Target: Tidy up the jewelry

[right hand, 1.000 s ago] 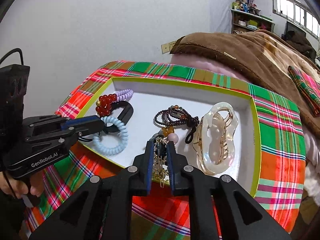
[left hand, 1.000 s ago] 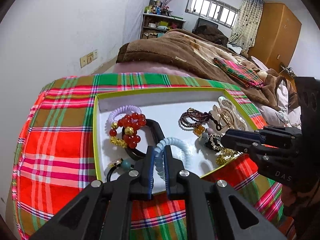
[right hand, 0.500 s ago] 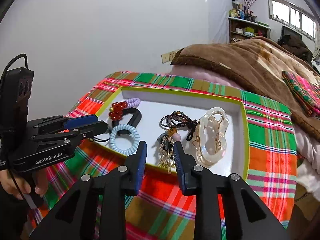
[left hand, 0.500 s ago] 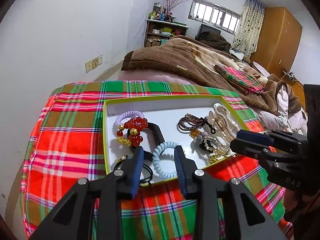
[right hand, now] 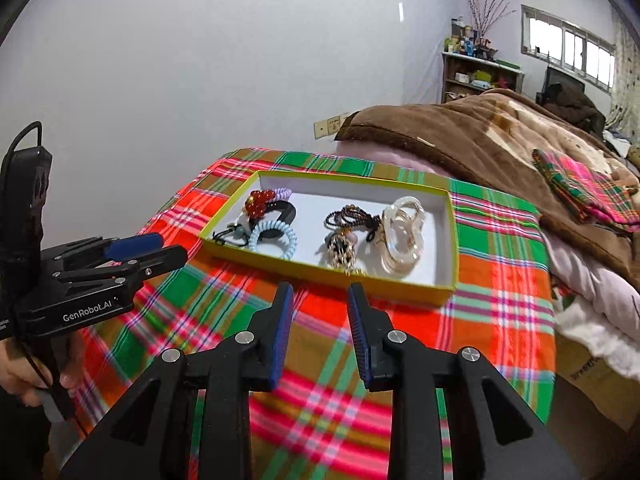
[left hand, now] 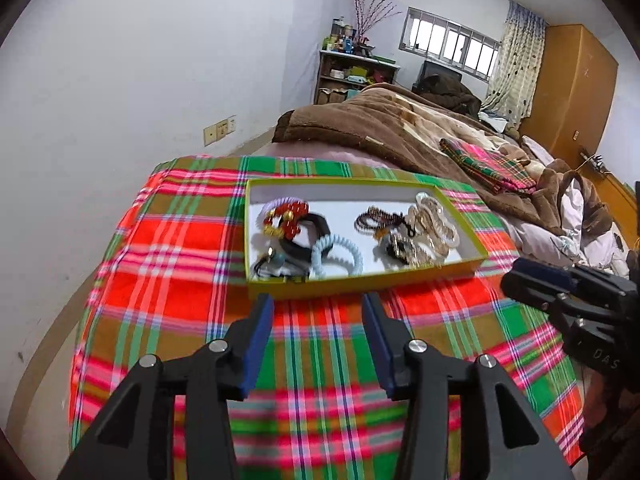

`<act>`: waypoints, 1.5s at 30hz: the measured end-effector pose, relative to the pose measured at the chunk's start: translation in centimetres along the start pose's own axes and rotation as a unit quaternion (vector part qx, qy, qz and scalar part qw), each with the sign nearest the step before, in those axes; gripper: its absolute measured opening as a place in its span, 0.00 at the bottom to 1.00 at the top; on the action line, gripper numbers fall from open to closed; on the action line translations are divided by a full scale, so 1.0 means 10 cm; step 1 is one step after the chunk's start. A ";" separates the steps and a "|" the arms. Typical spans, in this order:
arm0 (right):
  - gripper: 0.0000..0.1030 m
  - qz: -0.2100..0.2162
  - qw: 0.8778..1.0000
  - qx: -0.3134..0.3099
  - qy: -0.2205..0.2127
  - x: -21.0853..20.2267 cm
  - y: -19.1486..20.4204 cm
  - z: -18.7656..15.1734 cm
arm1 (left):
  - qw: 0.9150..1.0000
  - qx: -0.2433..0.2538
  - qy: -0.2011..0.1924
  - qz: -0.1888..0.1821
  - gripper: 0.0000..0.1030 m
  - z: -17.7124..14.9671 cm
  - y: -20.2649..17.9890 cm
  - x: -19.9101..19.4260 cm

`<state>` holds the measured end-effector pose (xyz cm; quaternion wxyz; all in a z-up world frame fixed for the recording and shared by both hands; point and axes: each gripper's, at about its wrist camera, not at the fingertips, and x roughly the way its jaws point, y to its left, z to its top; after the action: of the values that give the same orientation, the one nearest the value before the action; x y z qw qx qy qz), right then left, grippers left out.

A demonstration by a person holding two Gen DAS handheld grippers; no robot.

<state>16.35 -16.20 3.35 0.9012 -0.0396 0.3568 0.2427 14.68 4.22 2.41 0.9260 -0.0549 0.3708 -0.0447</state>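
We hold both grippers above the checked cloth (left hand: 168,264), clear of the near edge of the yellow-rimmed box (left hand: 360,280). Left gripper (left hand: 318,312): jaws spread and opening, nothing between them. Right gripper (right hand: 318,300): jaws apart, empty.

All the jewelry lies inside the box. Toward its left end: red bead bracelet (left hand: 286,216), black bangle (left hand: 316,226), pale blue coil hair tie (left hand: 336,256) near the front wall. Toward its right end: dark bead string (left hand: 370,218), gold-and-black dangling piece (left hand: 408,252), clear hair claw (left hand: 434,222).

Our judgement: everything sits in one container with like pieces grouped, so sorting looks largely finished. We keep the grippers off the box to avoid snagging the loose strands.
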 end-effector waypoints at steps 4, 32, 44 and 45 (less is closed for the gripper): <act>0.28 -0.013 1.000 0.003 -0.005 -0.17 0.05 -0.15 | 1.000 -0.018 -0.003 -0.002 0.46 -0.15 0.00 -0.16; 0.28 -0.020 1.000 0.008 0.008 -0.39 0.18 -0.49 | 1.000 -0.004 0.002 0.023 0.46 -0.61 -0.27 -0.40; 0.28 -0.018 1.000 0.005 0.010 -0.38 0.19 -0.50 | 1.000 -0.003 0.003 0.026 0.46 -0.62 -0.28 -0.39; 0.28 -0.018 1.000 0.004 0.010 -0.38 0.19 -0.50 | 1.000 -0.001 0.003 0.028 0.46 -0.62 -0.28 -0.39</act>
<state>9.92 -17.28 2.38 0.9022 -0.0448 0.3656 0.2244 7.46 1.46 0.96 0.9257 -0.0451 0.3750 -0.0184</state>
